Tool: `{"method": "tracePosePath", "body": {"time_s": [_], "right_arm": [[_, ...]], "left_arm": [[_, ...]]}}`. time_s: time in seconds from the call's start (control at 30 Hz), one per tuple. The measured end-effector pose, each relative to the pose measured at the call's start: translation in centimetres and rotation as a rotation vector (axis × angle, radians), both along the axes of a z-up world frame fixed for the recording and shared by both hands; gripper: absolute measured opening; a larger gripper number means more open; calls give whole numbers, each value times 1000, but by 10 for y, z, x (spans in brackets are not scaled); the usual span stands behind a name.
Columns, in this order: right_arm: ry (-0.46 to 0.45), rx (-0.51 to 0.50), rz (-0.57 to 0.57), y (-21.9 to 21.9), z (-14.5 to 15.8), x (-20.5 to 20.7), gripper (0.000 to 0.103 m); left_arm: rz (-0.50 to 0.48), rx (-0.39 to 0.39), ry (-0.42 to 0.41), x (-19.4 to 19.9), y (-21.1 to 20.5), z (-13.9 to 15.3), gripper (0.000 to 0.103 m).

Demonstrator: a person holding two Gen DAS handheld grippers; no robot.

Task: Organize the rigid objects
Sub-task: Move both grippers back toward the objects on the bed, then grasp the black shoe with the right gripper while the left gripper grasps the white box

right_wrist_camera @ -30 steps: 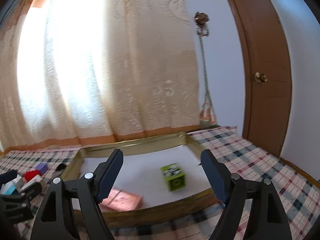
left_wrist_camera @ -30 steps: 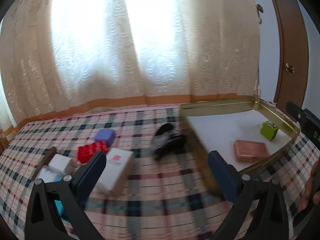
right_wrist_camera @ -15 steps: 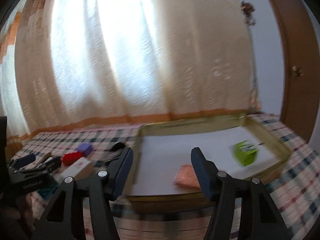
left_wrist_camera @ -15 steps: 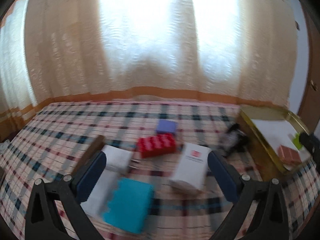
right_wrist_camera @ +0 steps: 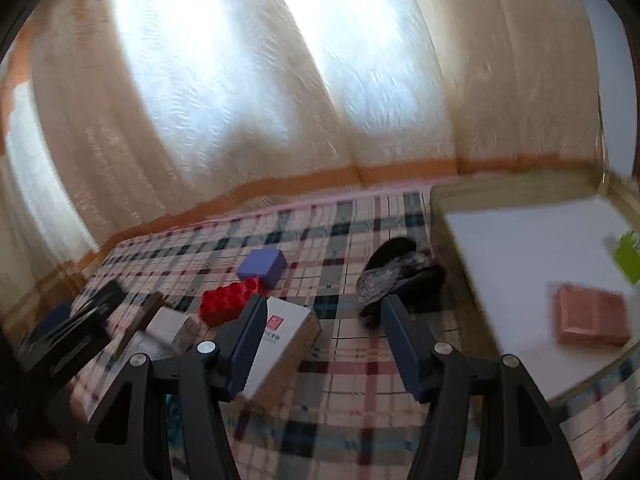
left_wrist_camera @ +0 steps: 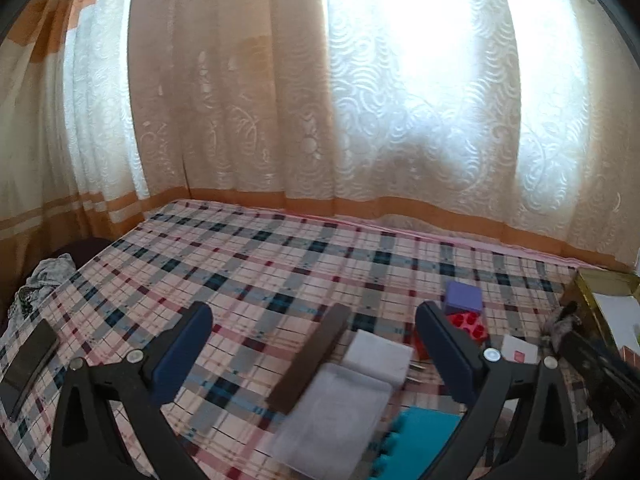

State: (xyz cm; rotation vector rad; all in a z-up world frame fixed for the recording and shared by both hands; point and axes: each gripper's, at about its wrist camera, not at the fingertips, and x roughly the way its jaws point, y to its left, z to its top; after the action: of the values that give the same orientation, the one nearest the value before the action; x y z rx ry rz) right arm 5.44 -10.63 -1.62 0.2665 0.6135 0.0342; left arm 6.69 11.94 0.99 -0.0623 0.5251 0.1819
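Note:
My left gripper (left_wrist_camera: pixel 314 332) is open and empty above a brown bar (left_wrist_camera: pixel 312 360), a white charger (left_wrist_camera: pixel 378 354) and a white pad (left_wrist_camera: pixel 336 424). A teal brick (left_wrist_camera: pixel 420 440), a red brick (left_wrist_camera: pixel 466 324) and a purple block (left_wrist_camera: pixel 464 296) lie to its right. My right gripper (right_wrist_camera: pixel 322 328) is open and empty above the cloth, next to a white box (right_wrist_camera: pixel 280 340). The red brick (right_wrist_camera: pixel 230 300), the purple block (right_wrist_camera: pixel 262 266) and a dark patterned object (right_wrist_camera: pixel 396 276) lie ahead of it. The gold tray (right_wrist_camera: pixel 516 188) at right holds a pink box (right_wrist_camera: pixel 592 316) and a green cube (right_wrist_camera: pixel 628 256).
A plaid cloth (left_wrist_camera: pixel 256 264) covers the surface, with curtains behind. A black phone (left_wrist_camera: pixel 28 364) and crumpled fabric (left_wrist_camera: pixel 44 280) lie at the left edge. The left gripper's body (right_wrist_camera: pixel 68 340) shows at the left of the right wrist view.
Both grippers have swung left, away from the tray and toward the loose objects. The right gripper's fingers now stand closer together than a second ago.

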Motion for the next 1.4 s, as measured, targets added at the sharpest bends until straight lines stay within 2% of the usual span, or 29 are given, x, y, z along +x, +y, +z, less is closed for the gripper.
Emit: {"method": "tracePosePath", "body": {"time_s": [0.1,0.23,0.5,0.53,0.63,0.7,0.8,1.0,1.13,1.27,1.4], "right_arm": [[91,66,-65,-6,-14,23,62],[167,78,-161,-8,-26,46,59],[185,50,-254,-8,-26,82,60],[189,33,-248,-7,-26,86,59],[207,12,-202,-10,-25,90,31],[203,24,-159,-15,-25,91,24],[171,69,-74,-22,-23,81,24],[-3,80,132,-28,12,31,18],[-49,6,157,-35,21,5,11],[-52,-26,174,-32,21,1,11],[-36,-100,190,-18,19,2,13]], "left_arm": [[10,-29,3,-1,8,2,103],[9,-37,-1,-4,10,5,103],[7,-40,9,-2,10,4,103],[4,-36,16,-1,8,4,103],[-7,-36,22,-1,7,3,103],[-17,-39,20,-1,7,3,103],[-36,-51,18,-1,6,3,103],[-108,-42,-14,-6,-6,3,103],[-163,-8,-47,-10,-22,4,103],[-207,-34,-31,-9,-30,1,103],[-200,-27,-38,-10,-28,2,103]]}}
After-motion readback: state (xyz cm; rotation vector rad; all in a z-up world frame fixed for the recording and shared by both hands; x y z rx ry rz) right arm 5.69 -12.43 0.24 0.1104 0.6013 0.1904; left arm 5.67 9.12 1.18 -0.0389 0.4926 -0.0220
